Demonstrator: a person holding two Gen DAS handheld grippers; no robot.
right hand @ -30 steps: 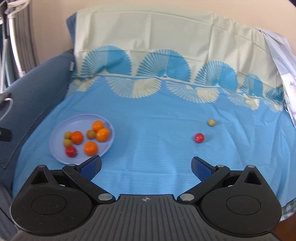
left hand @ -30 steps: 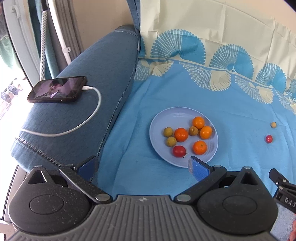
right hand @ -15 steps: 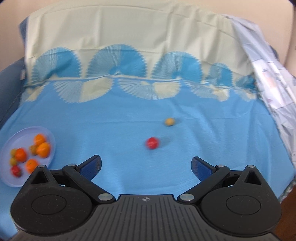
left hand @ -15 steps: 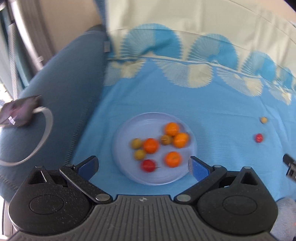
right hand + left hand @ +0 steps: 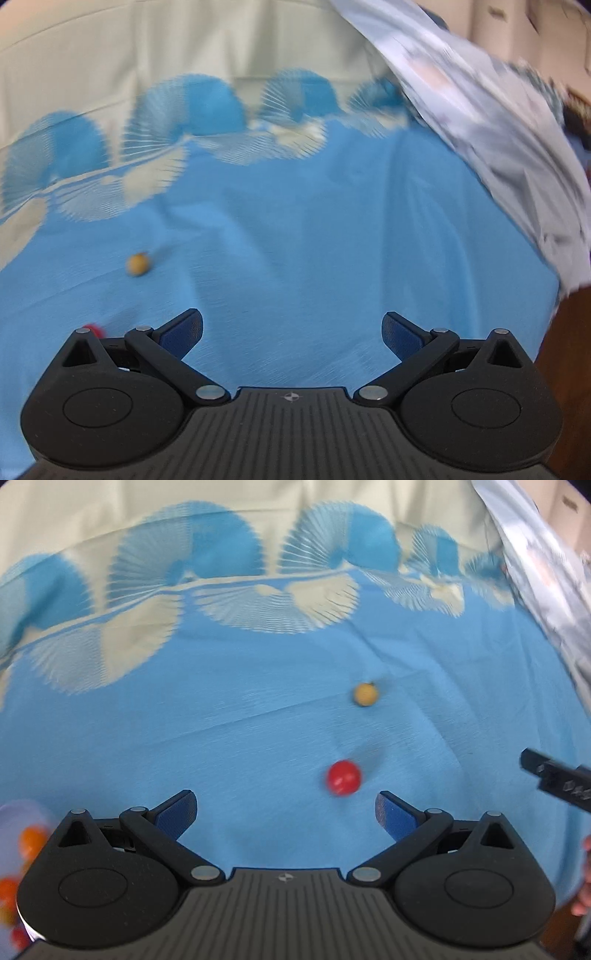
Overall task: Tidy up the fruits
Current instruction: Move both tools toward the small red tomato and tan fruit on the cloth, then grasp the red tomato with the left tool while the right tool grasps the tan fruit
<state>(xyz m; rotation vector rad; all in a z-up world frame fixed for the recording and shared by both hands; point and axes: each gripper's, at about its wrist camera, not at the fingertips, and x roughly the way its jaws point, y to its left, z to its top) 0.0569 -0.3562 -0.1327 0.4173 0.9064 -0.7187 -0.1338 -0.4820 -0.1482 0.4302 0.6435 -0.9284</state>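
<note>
Most of the sorting looks finished. At the lower left edge of the left wrist view a pale plate (image 5: 14, 812) shows as a blurred sliver, with several orange and red fruits (image 5: 31, 840) already lying in it; how many, the blur does not allow counting.

Two pieces are left out on the blue patterned cloth (image 5: 184, 738), which covers what seems to be a sofa or bed rather than a tabletop. The red fruit (image 5: 343, 777) lies well to the right of the plate, just ahead of the left hand-held gripper (image 5: 284, 808) and a little toward its right finger. The small yellow fruit (image 5: 365, 694) lies beyond the red fruit, farther from the plate, apart from it and touching nothing.

The left hand-held gripper has its jaws spread wide and holds nothing. It appears lined up for the red fruit, so picking that one up is probably the step in hand, though the jaws are not yet around it.

The right hand-held gripper (image 5: 291, 332) is likewise spread wide and empty. In its view the yellow fruit (image 5: 138, 264) sits off to its left and ahead, and only a sliver of the red fruit (image 5: 92, 329) peeks out behind its left finger; neither lies between its jaws.

By this reading, two transfers to the plate remain before the task is complete.
</note>
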